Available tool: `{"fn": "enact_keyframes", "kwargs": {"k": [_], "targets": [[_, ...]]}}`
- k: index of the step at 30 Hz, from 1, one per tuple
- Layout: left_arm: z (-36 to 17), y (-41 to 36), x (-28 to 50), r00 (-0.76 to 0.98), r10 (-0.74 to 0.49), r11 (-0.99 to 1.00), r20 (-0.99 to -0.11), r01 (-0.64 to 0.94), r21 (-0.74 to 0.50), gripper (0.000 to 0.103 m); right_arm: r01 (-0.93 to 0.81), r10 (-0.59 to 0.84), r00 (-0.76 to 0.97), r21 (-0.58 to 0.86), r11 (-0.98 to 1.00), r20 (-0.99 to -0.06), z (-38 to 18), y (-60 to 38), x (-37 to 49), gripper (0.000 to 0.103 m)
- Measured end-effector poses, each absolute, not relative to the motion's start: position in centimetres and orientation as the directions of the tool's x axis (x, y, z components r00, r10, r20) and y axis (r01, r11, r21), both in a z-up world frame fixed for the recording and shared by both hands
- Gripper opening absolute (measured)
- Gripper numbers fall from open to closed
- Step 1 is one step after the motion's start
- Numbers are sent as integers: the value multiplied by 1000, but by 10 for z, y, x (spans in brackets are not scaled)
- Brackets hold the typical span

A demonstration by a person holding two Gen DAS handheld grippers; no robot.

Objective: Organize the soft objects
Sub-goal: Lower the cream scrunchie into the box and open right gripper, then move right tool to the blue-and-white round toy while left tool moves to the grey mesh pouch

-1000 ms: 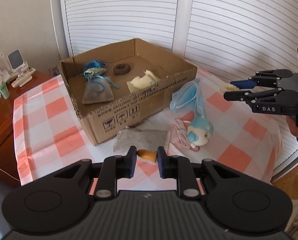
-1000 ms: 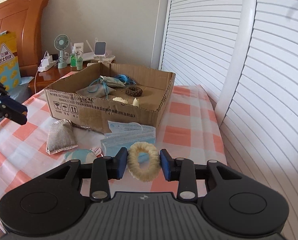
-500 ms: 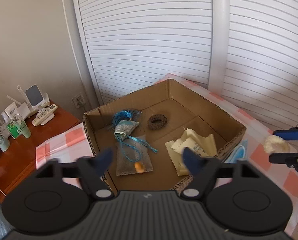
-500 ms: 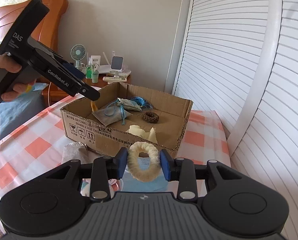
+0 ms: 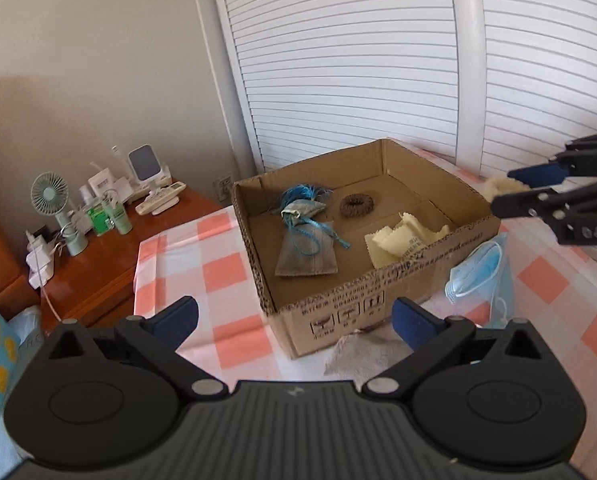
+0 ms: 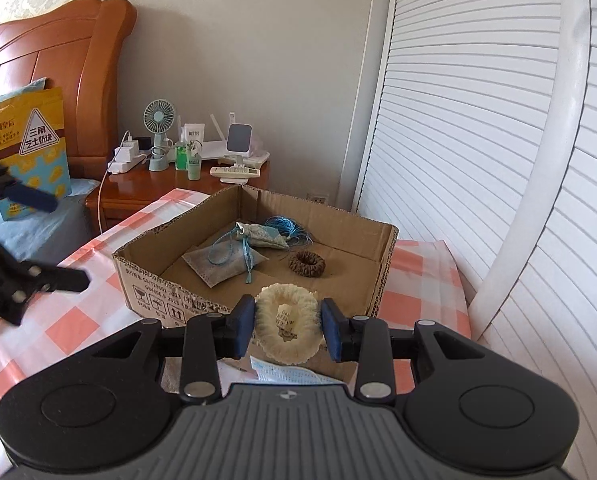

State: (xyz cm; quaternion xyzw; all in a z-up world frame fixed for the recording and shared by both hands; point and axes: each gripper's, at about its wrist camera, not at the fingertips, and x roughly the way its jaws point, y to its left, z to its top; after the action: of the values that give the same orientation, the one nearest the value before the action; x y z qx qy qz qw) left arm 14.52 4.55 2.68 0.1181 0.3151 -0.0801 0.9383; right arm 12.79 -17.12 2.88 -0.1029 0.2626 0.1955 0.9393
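Note:
An open cardboard box stands on the checked tablecloth. It holds a grey sachet with blue cord, a brown scrunchie and cream cloths. My left gripper is open and empty, just in front of the box's near left corner. My right gripper is shut on a cream fluffy scrunchie and holds it at the box's near rim. The scrunchie shows in the left wrist view too. A blue face mask and a grey pouch lie outside the box.
A wooden nightstand behind the table carries a small fan, bottles, a remote and a power strip. A wooden headboard and a yellow bag are at left. Louvred white doors run along the right.
My left gripper opened, let a small orange object fall into the box, then drew back to the box's front. My right gripper carried the cream scrunchie up to the box's near rim.

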Motion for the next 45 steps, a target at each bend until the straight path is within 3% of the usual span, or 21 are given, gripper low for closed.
{"fn": "enact_keyframes", "kwargs": {"k": [6,11,13,15,16,37,45], "targets": [[18,52,103,778,-111,985,-618,168,34,102,-421,306,782,-98,902,-542,34,-158,172,41],[4,53,92,771,-77,991,-632,131,39,102,-410,283,774,-107,906,-566,32,-144,217,42],[1,56,89,769,-73,991,-635,125,38,102,-405,279,768,-100,909,-577,30,-140,233,58],[-2,59,85,768,-68,993,-636,113,30,102,-400,277,766,-92,912,-579,28,-138,243,98],[-3,61,85,767,-66,994,-638,109,28,102,-394,278,773,-88,915,-571,27,-138,244,103],[-1,60,73,776,-79,992,-626,126,31,102,-327,215,764,-78,942,-609,22,-154,179,103],[0,63,69,787,-74,993,-613,115,28,102,-256,155,743,-62,965,-652,-5,-158,134,103]]}}
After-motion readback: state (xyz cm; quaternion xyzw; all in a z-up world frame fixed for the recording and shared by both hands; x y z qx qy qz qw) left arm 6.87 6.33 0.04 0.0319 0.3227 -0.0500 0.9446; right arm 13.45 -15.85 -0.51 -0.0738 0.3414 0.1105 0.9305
